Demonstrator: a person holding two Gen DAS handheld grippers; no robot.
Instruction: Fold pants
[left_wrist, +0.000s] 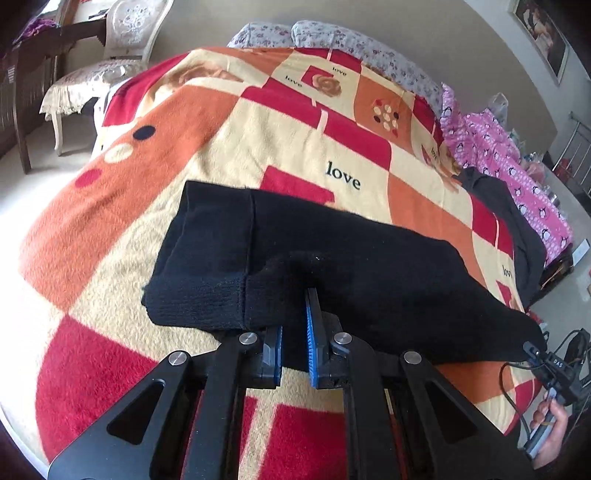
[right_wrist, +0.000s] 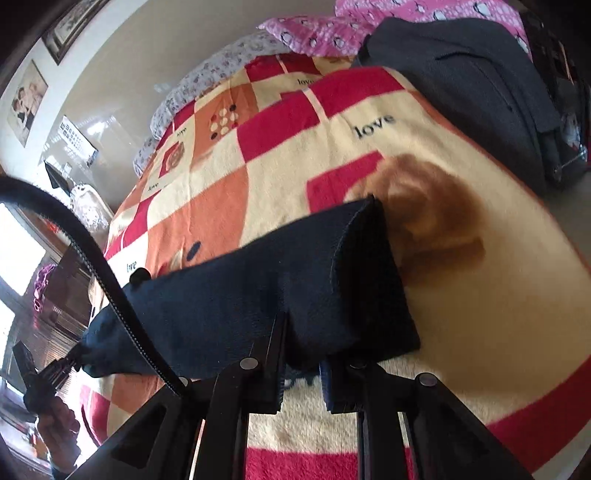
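Two grippers grip the black pants (left_wrist: 314, 251) at once, one at each end of the near edge. The pants lie as a folded band across the blanket (left_wrist: 207, 122), running from 9 to 4 o'clock in the left wrist view, with the ribbed end at 9 o'clock flat on the cloth. The left gripper (left_wrist: 293, 328) comes in from 6 o'clock; its blue-padded fingers (left_wrist: 309, 332) stand narrow with a fold of black fabric pinched between them. At 4 o'clock in that view the other end of the pants tapers into the right gripper (left_wrist: 532, 347), lifted a little off the blanket.

In the right wrist view the pants (right_wrist: 258, 291) stretch from 8 to 3 o'clock, their ribbed end (right_wrist: 373, 266) resting on the brown rose print. The right gripper (right_wrist: 301, 354) has its fingers narrow, fabric bunched between them. A dark jacket (right_wrist: 461, 88) lies at 1 o'clock, well apart from the pants, beside pink bedding (right_wrist: 332, 33). A chair (left_wrist: 110, 62) stands at 11 o'clock in the left view.
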